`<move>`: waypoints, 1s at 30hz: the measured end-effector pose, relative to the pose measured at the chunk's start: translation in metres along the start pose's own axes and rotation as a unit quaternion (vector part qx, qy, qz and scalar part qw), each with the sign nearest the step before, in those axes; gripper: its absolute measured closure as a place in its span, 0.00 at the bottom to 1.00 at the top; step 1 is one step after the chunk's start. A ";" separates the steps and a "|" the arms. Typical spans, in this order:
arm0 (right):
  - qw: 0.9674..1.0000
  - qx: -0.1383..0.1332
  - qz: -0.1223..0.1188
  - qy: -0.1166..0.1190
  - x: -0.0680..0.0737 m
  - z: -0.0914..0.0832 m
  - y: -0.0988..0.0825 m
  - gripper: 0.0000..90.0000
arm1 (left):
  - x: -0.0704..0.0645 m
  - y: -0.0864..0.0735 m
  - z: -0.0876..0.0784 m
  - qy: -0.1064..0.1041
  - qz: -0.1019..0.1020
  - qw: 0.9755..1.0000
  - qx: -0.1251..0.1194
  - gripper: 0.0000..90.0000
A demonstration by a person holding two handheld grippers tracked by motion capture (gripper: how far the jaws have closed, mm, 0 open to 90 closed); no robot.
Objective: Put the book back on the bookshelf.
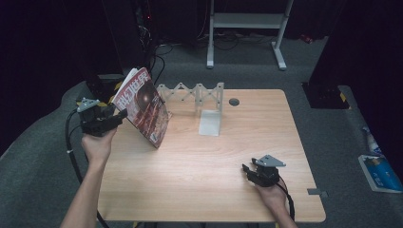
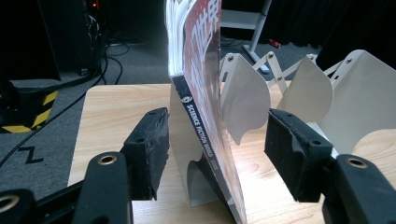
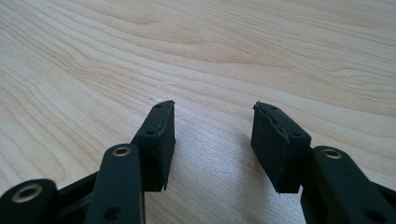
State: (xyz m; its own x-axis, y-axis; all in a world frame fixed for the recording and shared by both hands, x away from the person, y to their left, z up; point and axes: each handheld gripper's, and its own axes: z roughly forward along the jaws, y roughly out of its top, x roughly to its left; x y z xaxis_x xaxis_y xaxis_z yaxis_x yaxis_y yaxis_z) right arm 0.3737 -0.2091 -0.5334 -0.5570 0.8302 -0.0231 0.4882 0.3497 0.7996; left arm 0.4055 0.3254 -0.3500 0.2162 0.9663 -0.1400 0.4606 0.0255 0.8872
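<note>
The magazine (image 2: pixel 203 93) leans in the white expanding rack (image 1: pixel 199 97) at the tabletop's (image 1: pixel 199 161) far left, between the spread left tongs (image 2: pixel 217 149), untouched. Unsupported, it may slide flat. The right tongs (image 3: pixel 212 140) rest spread and empty over bare wood.

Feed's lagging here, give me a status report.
Left hand-held gripper open, jaws either side of magazine, not pressing. Magazine leans in white expanding rack. Right hand-held gripper open over bare table.
</note>
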 end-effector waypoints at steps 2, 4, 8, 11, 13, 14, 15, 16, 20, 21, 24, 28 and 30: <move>1.000 0.000 0.000 0.000 0.000 0.000 0.000 0.55 | 0.000 0.000 -0.002 -0.002 0.001 1.000 -0.002 0.44; 1.000 0.000 0.000 0.000 0.000 0.000 0.000 0.55 | 0.000 0.000 -0.004 -0.004 0.000 1.000 -0.005 0.44; 1.000 0.000 0.001 0.000 0.000 0.000 0.000 0.55 | 0.001 -0.002 -0.007 -0.006 -0.001 1.000 -0.007 0.44; 1.000 0.000 0.001 0.000 0.000 0.000 0.000 0.55 | 0.001 -0.004 -0.008 -0.009 -0.001 1.000 -0.006 0.43; 1.000 0.000 0.001 0.000 0.000 0.000 0.000 0.55 | 0.002 -0.005 -0.010 -0.013 -0.005 1.000 -0.008 0.42; 1.000 0.000 0.001 0.000 0.000 0.000 0.000 0.55 | 0.002 -0.006 -0.011 -0.014 -0.006 1.000 -0.009 0.42; 1.000 0.000 0.001 0.000 0.000 0.000 0.000 0.55 | 0.002 -0.006 -0.011 -0.014 -0.005 1.000 -0.010 0.42; 1.000 0.000 0.001 0.000 0.000 0.000 0.000 0.55 | 0.002 -0.007 -0.012 -0.015 -0.005 1.000 -0.010 0.42; 1.000 0.000 0.000 0.000 0.000 0.000 0.000 0.55 | 0.003 -0.010 -0.014 -0.018 -0.003 1.000 -0.008 0.41; 1.000 0.000 0.001 0.001 0.000 0.000 0.000 0.55 | 0.003 -0.011 -0.014 -0.019 -0.004 1.000 -0.007 0.41; 1.000 0.000 0.000 0.000 0.000 0.000 0.000 0.55 | 0.004 -0.013 -0.016 -0.019 -0.005 1.000 -0.007 0.41; 1.000 0.000 -0.001 0.001 0.000 0.000 0.000 0.55 | 0.004 -0.016 -0.019 -0.018 -0.005 1.000 -0.011 0.39; 1.000 0.000 -0.001 0.001 0.000 0.000 0.000 0.55 | 0.004 -0.017 -0.021 -0.018 -0.007 1.000 -0.011 0.39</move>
State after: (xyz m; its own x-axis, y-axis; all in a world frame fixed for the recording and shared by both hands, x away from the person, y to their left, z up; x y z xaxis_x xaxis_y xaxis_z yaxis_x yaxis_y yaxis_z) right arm 0.3734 -0.2089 -0.5335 -0.5597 0.8283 -0.0239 0.4862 0.3516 0.8000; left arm 0.3806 0.3338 -0.3564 0.2417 0.9557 -0.1680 0.4447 0.0448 0.8946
